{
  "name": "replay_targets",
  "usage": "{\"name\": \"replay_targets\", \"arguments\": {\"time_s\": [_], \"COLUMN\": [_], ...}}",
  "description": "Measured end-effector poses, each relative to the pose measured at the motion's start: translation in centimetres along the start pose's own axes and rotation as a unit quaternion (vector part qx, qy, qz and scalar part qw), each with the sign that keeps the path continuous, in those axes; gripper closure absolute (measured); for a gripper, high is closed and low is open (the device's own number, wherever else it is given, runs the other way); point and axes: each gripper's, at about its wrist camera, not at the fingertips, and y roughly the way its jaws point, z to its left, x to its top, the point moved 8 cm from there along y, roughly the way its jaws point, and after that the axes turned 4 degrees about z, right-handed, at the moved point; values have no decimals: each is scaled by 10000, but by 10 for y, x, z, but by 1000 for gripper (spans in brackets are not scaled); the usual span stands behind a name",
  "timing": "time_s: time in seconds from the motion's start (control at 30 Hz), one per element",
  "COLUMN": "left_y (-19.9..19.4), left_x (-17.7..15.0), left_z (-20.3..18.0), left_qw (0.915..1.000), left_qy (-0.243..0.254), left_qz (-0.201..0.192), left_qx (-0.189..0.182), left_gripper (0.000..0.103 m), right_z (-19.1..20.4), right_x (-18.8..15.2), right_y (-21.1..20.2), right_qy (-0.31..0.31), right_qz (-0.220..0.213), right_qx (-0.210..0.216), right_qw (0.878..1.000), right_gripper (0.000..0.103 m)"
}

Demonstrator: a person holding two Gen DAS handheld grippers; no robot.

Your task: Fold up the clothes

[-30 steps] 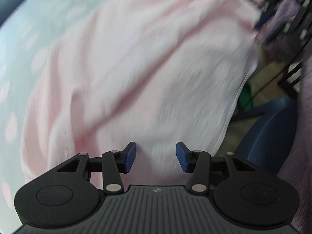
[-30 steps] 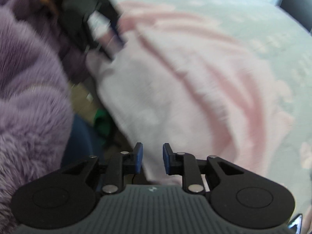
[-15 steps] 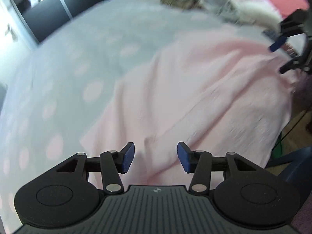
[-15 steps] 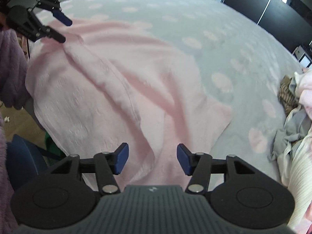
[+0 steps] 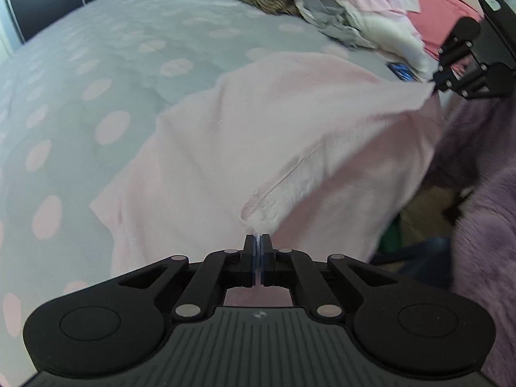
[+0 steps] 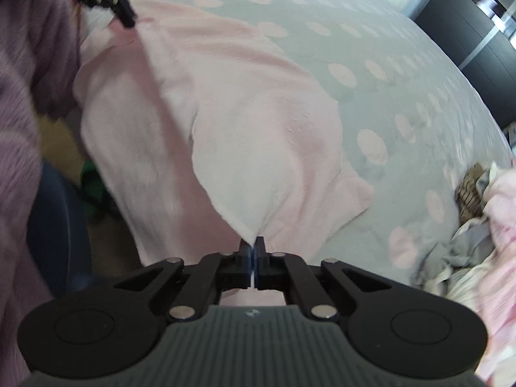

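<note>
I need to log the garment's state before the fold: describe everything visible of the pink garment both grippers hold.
The pink garment is pale pink, soft and slightly textured, with a hemmed edge. It lies spread on the grey polka-dot bedspread, its near side hanging over the bed's edge. The left gripper and right gripper are each shut on a bunched corner, lifting the near edge taut between them.

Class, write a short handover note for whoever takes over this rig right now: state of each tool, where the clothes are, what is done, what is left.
Left tool: shut on a corner of the pink garment.
Right tool: shut on another corner.
The garment lies spread on the spotted bedspread, its near edge lifted between the tools.
Unfolded clothes pile waits at the bed's far side.
Done: both corners gripped.
Left: make the fold, then the pile.
</note>
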Motion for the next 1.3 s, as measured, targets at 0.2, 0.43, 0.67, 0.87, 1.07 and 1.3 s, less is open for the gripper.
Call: {"name": "replay_targets", "arguments": {"time_s": [0.2, 0.43, 0.67, 0.87, 1.07, 1.3], "left_y": [17, 61, 83, 62, 30, 31], "left_x": [-25, -43, -47, -27, 16, 64], "left_z": [-21, -36, -32, -47, -47, 12], "left_qw": [9915, 9735, 9667, 9751, 9905, 9919], "left_qy": [461, 950, 810, 971, 465, -996], "left_qz": [1019, 1941, 2307, 1733, 566, -790], "left_qx": [-666, -754, -761, -988, -1167, -12], "left_gripper": [103, 103, 99, 71, 63, 63], "right_z": [14, 47, 62, 78, 71, 20], "right_x": [-23, -37, -46, -43, -3, 51], "right_y": [-6, 33, 67, 49, 14, 10], "right_qy": [-514, -924, -1018, -1135, -609, 1045], "right_qz": [438, 919, 1226, 1002, -14, -1153], "right_qx": [449, 905, 1045, 1095, 691, -237], "right_qw": [9967, 9873, 9817, 9824, 9958, 9875], "right_gripper": [102, 102, 100, 78, 72, 71]}}
